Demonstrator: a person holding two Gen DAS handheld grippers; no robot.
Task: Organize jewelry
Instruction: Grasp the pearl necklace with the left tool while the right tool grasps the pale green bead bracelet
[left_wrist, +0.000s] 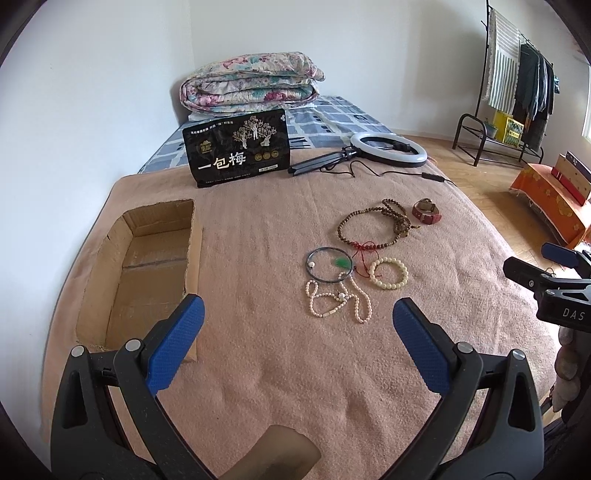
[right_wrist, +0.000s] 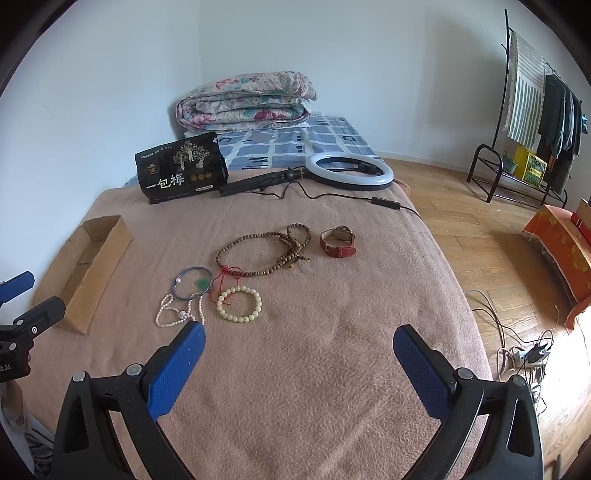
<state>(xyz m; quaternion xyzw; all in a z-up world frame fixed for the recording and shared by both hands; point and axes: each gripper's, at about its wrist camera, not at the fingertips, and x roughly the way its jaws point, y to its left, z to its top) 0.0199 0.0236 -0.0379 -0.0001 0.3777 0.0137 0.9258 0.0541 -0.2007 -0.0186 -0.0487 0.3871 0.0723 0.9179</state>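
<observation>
Jewelry lies on a pink blanket: a pearl necklace, a dark bangle with a green pendant, a cream bead bracelet, a brown wooden bead necklace and a red-strapped watch. An open cardboard box sits to the left. My left gripper is open and empty, just short of the pearls. My right gripper is open and empty, short of the cream bracelet; the pearls, watch and box show there too.
A black snack bag, a ring light with its cable, and a folded floral quilt lie at the far end. A clothes rack and an orange-covered box stand on the wooden floor to the right. A power strip lies beside the bed.
</observation>
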